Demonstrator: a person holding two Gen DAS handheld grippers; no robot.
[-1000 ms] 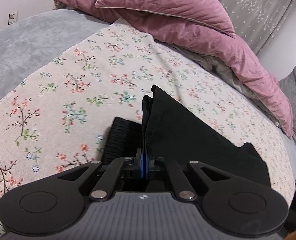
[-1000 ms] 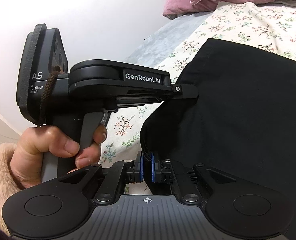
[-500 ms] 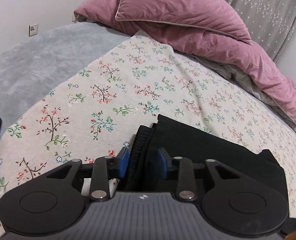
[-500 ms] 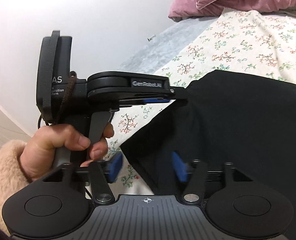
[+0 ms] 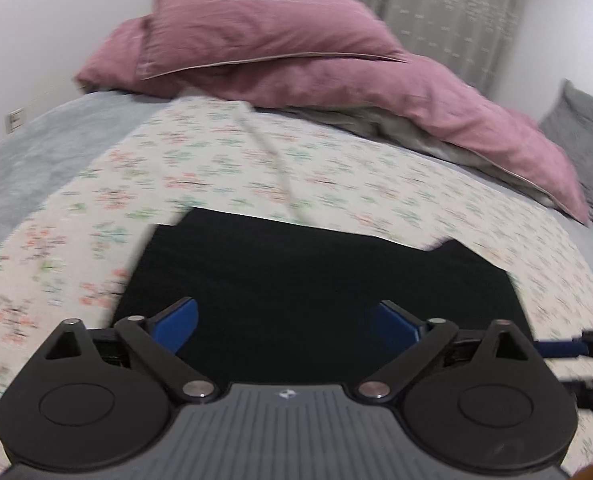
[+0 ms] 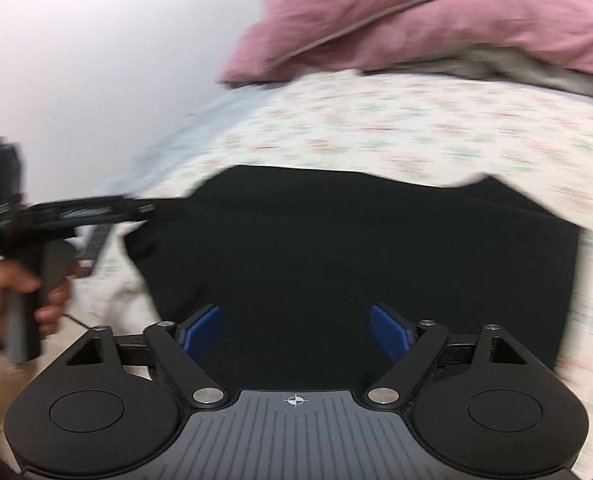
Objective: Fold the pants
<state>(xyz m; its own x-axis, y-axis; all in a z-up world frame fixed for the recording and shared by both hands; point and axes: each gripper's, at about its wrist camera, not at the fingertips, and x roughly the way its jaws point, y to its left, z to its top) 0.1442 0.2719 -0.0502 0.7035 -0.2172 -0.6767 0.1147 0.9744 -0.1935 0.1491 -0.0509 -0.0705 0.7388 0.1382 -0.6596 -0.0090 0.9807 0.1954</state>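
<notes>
Left gripper: your jaws are opening, blue pads spread wide, nothing between them; the cloth lies below, released.

Pants: black, folded into a flat block on the floral sheet, near the bed's front edge, well short of the pillows. A small corner sticks out at the far right edge of the fold.

Right gripper: your jaws are opening too, pads apart over the near edge of the pants, gripping nothing.

Pink pillows: stacked along the head of the bed, clear of the work.

Risks, as judged: pull back low and a pad could catch the top layer and drag the fold open. The protruding corner suggests uneven layers; another fold over it would likely come out crooked. Both views are blurred, so edge alignment cannot be confirmed.
</notes>
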